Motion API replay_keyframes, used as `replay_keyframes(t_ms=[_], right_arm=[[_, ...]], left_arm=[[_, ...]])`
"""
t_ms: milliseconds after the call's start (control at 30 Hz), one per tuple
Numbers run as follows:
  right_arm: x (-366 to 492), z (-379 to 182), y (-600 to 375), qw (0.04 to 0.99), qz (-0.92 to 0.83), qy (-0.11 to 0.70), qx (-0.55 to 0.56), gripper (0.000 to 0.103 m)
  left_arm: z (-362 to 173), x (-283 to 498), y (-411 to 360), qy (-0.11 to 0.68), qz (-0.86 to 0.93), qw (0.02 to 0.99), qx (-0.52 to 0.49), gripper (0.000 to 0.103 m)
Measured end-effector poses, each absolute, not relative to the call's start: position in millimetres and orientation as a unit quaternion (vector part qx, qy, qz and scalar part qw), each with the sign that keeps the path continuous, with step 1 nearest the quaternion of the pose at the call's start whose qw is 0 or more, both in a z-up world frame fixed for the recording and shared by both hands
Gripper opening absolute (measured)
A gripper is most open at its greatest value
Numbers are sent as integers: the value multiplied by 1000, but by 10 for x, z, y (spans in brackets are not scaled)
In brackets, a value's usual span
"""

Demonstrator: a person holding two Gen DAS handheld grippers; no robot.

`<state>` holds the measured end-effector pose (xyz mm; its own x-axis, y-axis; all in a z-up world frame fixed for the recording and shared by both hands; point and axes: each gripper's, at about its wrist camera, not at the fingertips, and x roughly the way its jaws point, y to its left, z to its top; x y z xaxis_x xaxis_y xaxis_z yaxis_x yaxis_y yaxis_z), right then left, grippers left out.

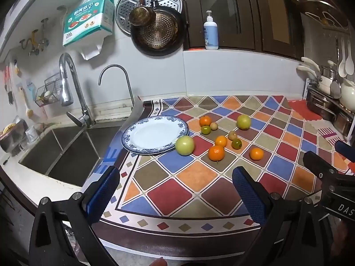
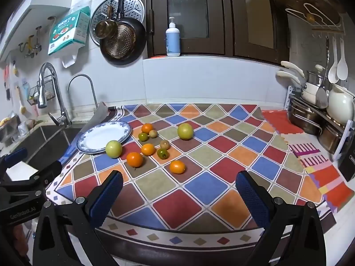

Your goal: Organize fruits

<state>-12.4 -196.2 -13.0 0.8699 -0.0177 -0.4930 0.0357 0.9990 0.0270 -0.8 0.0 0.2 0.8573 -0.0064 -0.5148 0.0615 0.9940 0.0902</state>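
Both hand-held grippers, left [image 1: 175, 190] and right [image 2: 178, 194], gape empty over the surface's [image 2: 206, 188] bare near edge; fruits [image 2: 155, 146] cluster at 11 o'clock beside the plate [image 2: 88, 146].

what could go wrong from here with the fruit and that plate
The plate lies at the mat's edge beside the sink; a nudge might push it toward the basin. The round fruits, like the near green apple against the plate's rim, may roll if bumped. Both the left gripper and right gripper are open, holding nothing.

Steel sink [image 1: 66, 155] with chrome tap [image 1: 71, 88] seen at left; dark frying pan [image 1: 158, 33] hung on wall; white pump bottle [image 1: 210, 33] stood on ledge; diamond-patterned mat [image 2: 199, 188] spread over counter
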Motion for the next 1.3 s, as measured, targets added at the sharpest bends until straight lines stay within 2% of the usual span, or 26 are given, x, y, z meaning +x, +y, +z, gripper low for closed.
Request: replay_keyframes(t_ms=[1300], right_arm=[[-179, -94, -1964, 969, 1, 245, 22, 102]], left_arm=[[99, -90, 10, 263, -16, 963, 50, 103]])
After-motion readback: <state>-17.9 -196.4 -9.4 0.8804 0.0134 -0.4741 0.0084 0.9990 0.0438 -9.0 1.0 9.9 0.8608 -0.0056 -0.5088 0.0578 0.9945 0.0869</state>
